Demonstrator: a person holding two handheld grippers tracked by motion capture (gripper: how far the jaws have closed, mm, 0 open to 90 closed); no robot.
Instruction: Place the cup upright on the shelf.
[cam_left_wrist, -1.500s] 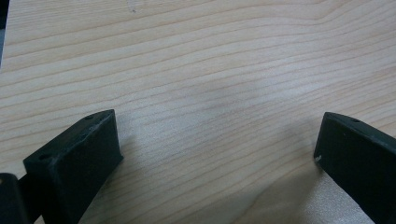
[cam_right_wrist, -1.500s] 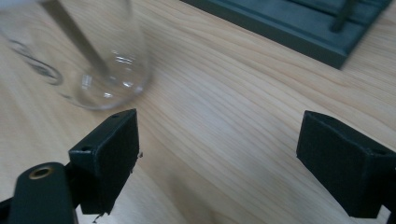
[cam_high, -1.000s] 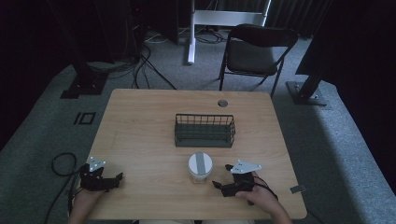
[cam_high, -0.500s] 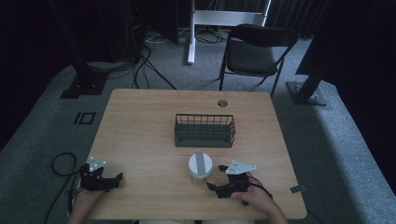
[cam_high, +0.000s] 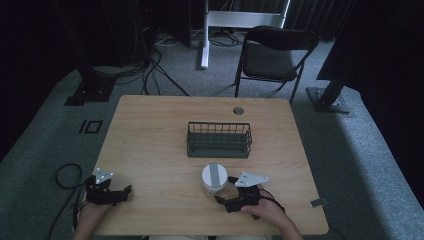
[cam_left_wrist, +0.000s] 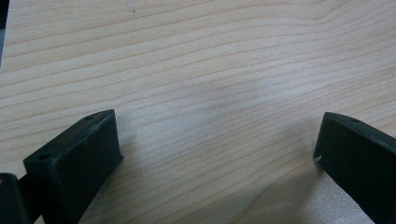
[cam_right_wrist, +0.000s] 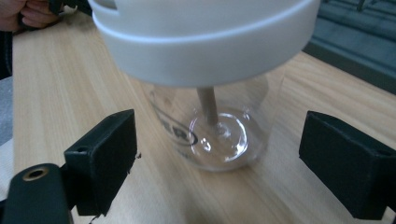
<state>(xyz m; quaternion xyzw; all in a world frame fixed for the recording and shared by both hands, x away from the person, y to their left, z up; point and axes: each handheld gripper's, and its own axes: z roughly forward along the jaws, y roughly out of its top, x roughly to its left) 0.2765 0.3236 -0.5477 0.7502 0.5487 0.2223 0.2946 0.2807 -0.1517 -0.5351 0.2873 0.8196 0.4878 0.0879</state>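
From the high view I see the clear jar (cam_high: 214, 177) with its white lid standing on the counter (cam_high: 150, 135), near of the wire basket (cam_high: 219, 139) at the counter's middle. My right gripper (cam_high: 223, 191) sits just right of the jar at the near edge, jaws spread and pointing left at it; I cannot tell from here whether a jaw touches the glass. My left gripper (cam_high: 122, 192) rests at the near left corner, well apart from the jar, my hand partly cut off by the frame's bottom edge. A dark chair (cam_high: 274, 53) stands on the floor beyond the far edge.

In the left gripper view, the jaws stand wide open over bare wood grain.

In the right gripper view, the jar (cam_right_wrist: 210, 93) stands between the open jaws, neither pressing on it. The lid's top is cut off by the frame. There is dark printing low on the glass, too distorted to read. The other hand (cam_right_wrist: 28, 11) shows at the far left corner.
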